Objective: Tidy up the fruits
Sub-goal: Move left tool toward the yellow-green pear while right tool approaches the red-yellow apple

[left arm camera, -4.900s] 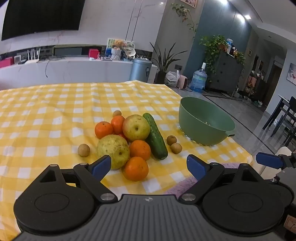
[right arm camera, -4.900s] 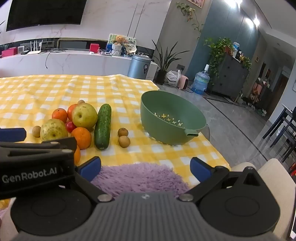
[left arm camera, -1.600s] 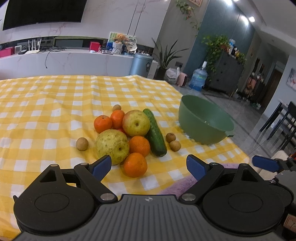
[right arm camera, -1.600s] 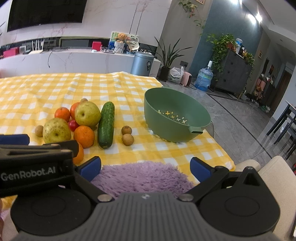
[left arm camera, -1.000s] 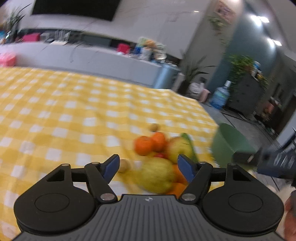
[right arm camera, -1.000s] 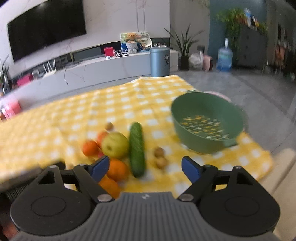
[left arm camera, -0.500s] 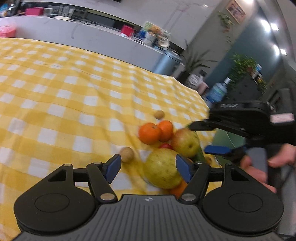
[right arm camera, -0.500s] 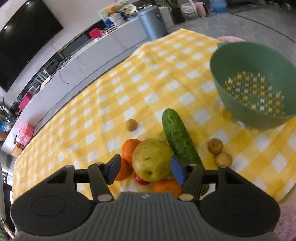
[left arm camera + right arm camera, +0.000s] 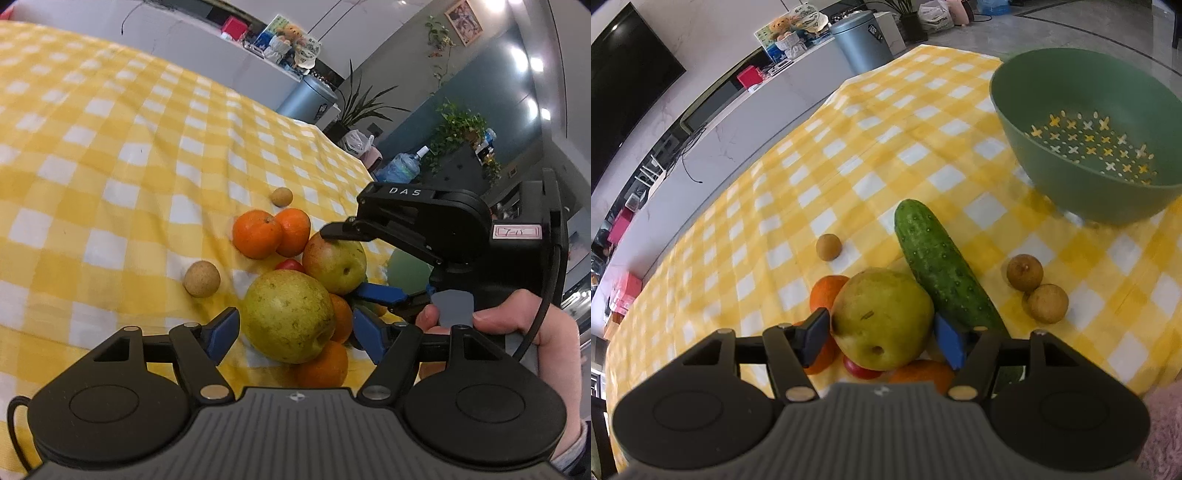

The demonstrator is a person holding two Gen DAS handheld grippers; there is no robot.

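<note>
Nearest, at the left gripper (image 9: pixel 295 334): spread wide, straddling the big yellow-green pear (image 9: pixel 288 317) at its widest part, no clear contact on either side. Propped under and against that pear: mandarins (image 9: pixel 321 365), so no flat seat beneath it.

Just beyond, at the right gripper (image 9: pixel 882 338): set close on two sides of the blushed apple (image 9: pixel 882 317). From the left wrist view, one finger on the far shoulder, the other low on the near side. Cannot tell whether already squeezing or only touching. Apple perched on top of the heap, leaning on a small red fruit (image 9: pixel 860 367), on mandarins and on the cucumber (image 9: pixel 942 266).

Probable trouble from here:
- Slipping out of a hold on smooth, round skin if closed off-centre or too lightly; bruising if closed too hard.
- Toppling the heap by lifting either big fruit, since each props its neighbours; mandarins then free to roll across the yellow checked cloth (image 9: pixel 923 155) toward the edge of the desk.
- Knocking the two grippers together, working so near one another over touching fruit.
- Nudging the cucumber with the right-hand finger tucked just beside it.

Farther out: two longans (image 9: pixel 1036 288) touching each other beside the cucumber, a lone one (image 9: pixel 829 247) behind the heap, and the green colander (image 9: pixel 1008 110) well apart, holding no fruit yet, probably the destination.
</note>
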